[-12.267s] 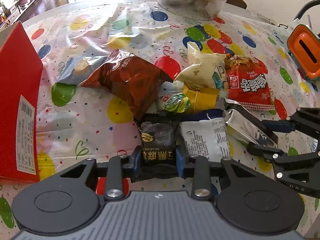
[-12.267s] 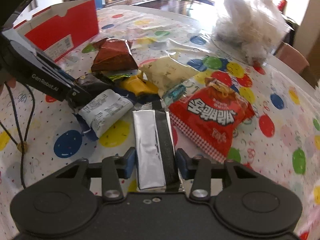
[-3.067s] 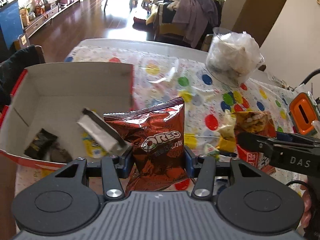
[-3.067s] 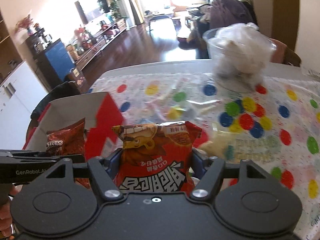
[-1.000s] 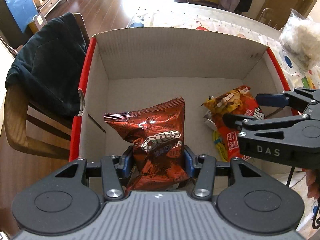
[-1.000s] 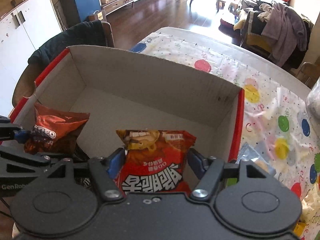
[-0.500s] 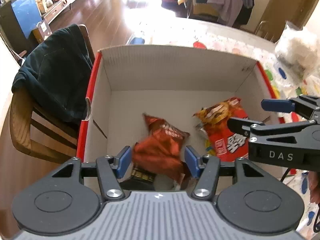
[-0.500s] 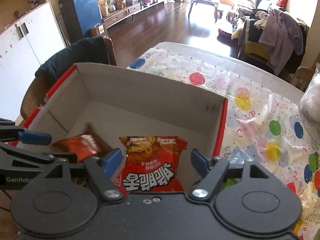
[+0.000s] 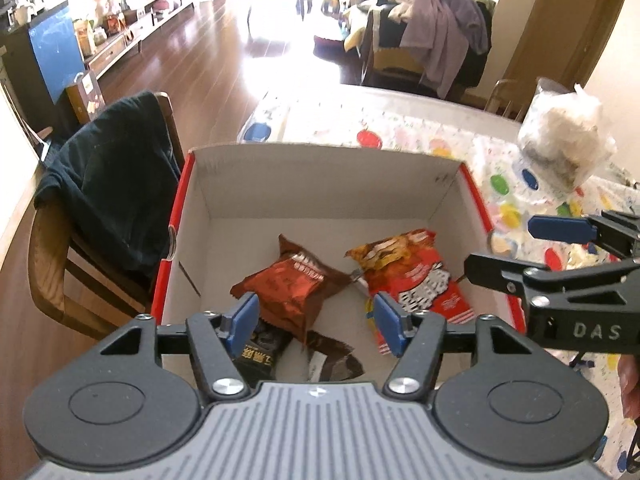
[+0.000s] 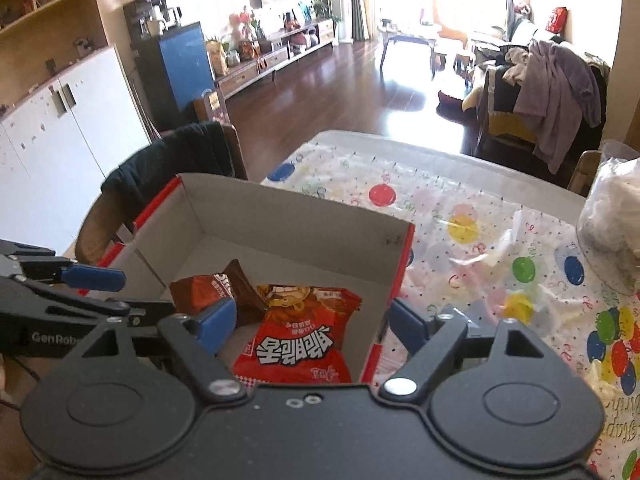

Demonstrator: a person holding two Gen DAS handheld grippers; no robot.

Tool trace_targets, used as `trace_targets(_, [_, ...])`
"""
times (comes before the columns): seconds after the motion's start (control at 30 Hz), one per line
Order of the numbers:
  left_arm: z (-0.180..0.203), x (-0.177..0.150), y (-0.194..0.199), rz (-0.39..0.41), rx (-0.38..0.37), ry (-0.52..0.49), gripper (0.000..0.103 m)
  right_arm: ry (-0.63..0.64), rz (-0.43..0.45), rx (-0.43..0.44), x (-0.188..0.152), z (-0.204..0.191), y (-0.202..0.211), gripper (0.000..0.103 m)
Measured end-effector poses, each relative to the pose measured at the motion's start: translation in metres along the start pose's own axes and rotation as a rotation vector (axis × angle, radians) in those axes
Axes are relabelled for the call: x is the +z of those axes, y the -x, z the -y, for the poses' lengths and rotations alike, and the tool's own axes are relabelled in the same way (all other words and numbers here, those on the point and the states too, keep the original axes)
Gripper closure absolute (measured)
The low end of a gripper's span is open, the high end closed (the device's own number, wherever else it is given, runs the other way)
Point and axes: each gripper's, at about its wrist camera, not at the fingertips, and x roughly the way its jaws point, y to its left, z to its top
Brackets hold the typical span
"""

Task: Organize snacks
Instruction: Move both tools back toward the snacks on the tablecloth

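Note:
A red cardboard box point(image 9: 320, 184) with a plain inside stands at the table's left end. In it lie a brown Oreo bag point(image 9: 292, 288), a red noodle-snack bag point(image 9: 416, 280) and a black packet point(image 9: 260, 350). My left gripper point(image 9: 316, 318) is open and empty above the box's near side. My right gripper point(image 10: 310, 322) is open and empty above the red bag point(image 10: 300, 340), with the Oreo bag point(image 10: 212, 284) to its left. The right gripper also shows in the left wrist view point(image 9: 560, 248).
A wooden chair point(image 9: 52, 248) with a dark jacket point(image 9: 116, 184) stands left of the box. A clear bag of white stuff point(image 9: 560, 140) sits on the balloon-print tablecloth point(image 10: 500, 240) to the right. More snack wrappers point(image 10: 516, 304) lie right of the box.
Both grippers have opened wider and risen away from the box. The Oreo bag and the red bag, dropped half a second ago, now lie flat on the box floor.

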Motion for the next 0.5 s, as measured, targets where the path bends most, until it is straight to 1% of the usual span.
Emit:
trace_targets(0.07, [0.004, -0.001, 0.007, 0.024, -0.009, 0.000, 0.037, 0.011, 0.032, -0.009, -0.004, 0.002, 0.012, 0.016])
trace_targets(0.17, [0.012, -0.004, 0.018, 0.062, -0.026, -0.006, 0.035, 0.010, 0.067, 0.001, -0.009, 0.008, 0.028, 0.014])
trace_targets(0.33, [0.033, -0.012, 0.039, 0.155, -0.046, -0.037, 0.026, -0.010, 0.121, 0.025, -0.018, 0.022, 0.054, 0.008])
trace_targets(0.5, [0.056, -0.020, 0.051, 0.209, -0.086, -0.056, 0.021, -0.007, 0.178, 0.040, -0.031, 0.034, 0.076, 0.001])
